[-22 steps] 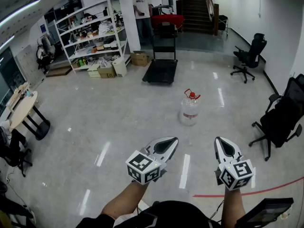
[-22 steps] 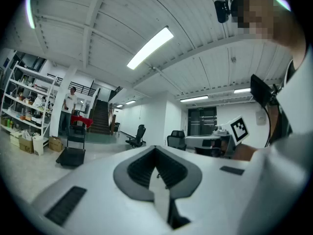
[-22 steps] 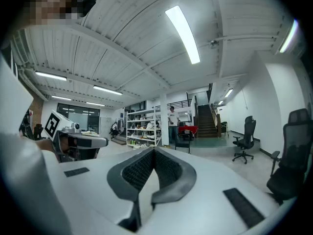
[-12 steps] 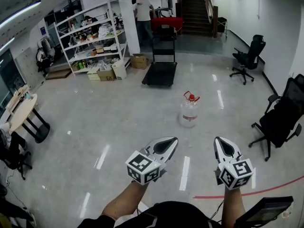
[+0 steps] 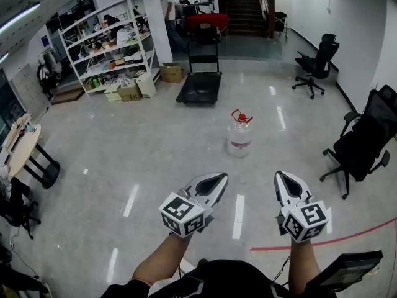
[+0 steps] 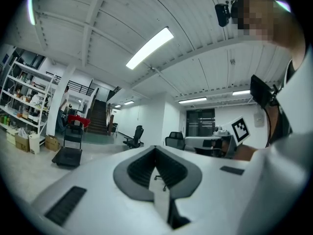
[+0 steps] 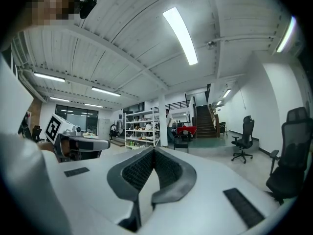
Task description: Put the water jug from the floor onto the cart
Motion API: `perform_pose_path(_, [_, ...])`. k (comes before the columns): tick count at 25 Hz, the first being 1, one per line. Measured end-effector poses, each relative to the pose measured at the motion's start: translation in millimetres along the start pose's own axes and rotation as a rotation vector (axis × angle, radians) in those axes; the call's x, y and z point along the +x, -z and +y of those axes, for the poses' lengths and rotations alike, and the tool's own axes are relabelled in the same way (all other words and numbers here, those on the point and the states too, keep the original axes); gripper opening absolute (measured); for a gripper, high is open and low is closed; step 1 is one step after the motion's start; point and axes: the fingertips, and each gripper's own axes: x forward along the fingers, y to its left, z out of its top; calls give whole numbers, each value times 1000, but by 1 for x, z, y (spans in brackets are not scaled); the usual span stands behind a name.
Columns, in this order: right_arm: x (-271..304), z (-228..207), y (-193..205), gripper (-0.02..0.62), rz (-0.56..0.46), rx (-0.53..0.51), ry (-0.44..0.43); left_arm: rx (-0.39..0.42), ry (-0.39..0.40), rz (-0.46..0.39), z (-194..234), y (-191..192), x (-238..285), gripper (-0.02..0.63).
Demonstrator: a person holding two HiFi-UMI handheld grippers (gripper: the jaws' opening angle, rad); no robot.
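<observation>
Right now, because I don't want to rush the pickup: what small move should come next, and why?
Probably a step forward toward the water jug. The left tongs and right tongs are both shut and empty, and the jug stands on the floor well ahead of them, likely out of reach. The cart waits beyond it.

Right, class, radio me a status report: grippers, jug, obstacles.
Left hand-held gripper shut, empty; right hand-held gripper the same. Water jug upright on floor, untouched. No obstacle seen before cart.
</observation>
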Motion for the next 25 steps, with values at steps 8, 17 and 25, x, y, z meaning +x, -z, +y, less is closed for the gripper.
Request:
perform_pose_path(8, [-4,-30,8,-2,8,-15,-24,-7,-31,29,-3,10,23,2])
perform_pose_path(17, [51,-50,18,-2,25,-2,-53,-8,-61,41,37,14,42,2])
perform_pose_path(25, [150,-55,11,-2,26,-11,-30,-40,-37,-8,134,6,63,2])
